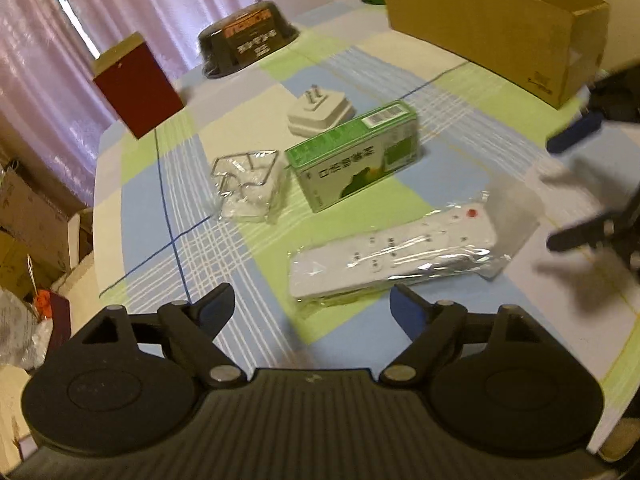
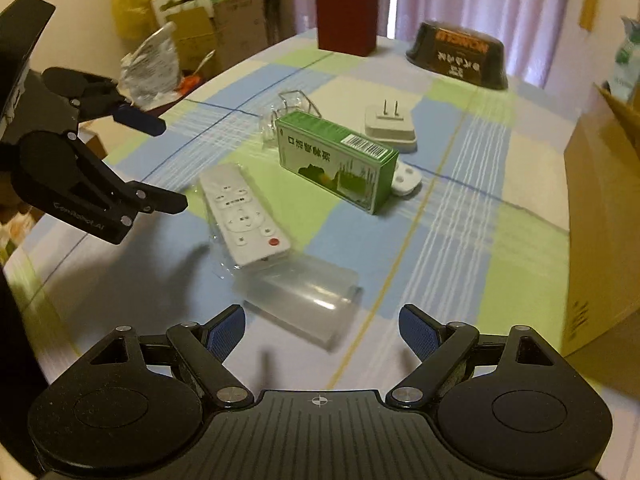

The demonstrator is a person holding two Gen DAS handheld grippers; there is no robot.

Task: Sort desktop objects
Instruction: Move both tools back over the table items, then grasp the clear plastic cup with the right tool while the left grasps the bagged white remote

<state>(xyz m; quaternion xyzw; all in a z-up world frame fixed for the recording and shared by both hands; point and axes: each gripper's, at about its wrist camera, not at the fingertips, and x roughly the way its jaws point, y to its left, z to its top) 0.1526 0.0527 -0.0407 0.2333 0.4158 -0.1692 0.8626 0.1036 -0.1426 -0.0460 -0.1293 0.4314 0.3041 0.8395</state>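
Observation:
A white remote (image 1: 392,256) (image 2: 244,212) in a clear plastic bag lies on the checked tablecloth, just ahead of my left gripper (image 1: 312,304), which is open and empty. Behind the remote are a green box (image 1: 356,156) (image 2: 336,160), a white plug adapter (image 1: 320,116) (image 2: 390,124) and a bagged wire piece (image 1: 248,184) (image 2: 292,104). A clear plastic case (image 2: 304,300) (image 1: 516,196) sits right in front of my right gripper (image 2: 322,324), also open and empty. Each gripper shows in the other's view: the right gripper (image 1: 574,184) and the left gripper (image 2: 160,162).
A large cardboard box (image 1: 492,24) (image 2: 604,200) stands on the table's right side. A dark red box (image 1: 138,84) (image 2: 346,20) and a black bowl (image 1: 248,38) (image 2: 458,54) are at the far edge. A small white part (image 2: 406,180) lies behind the green box. Cartons and bags crowd the floor beyond.

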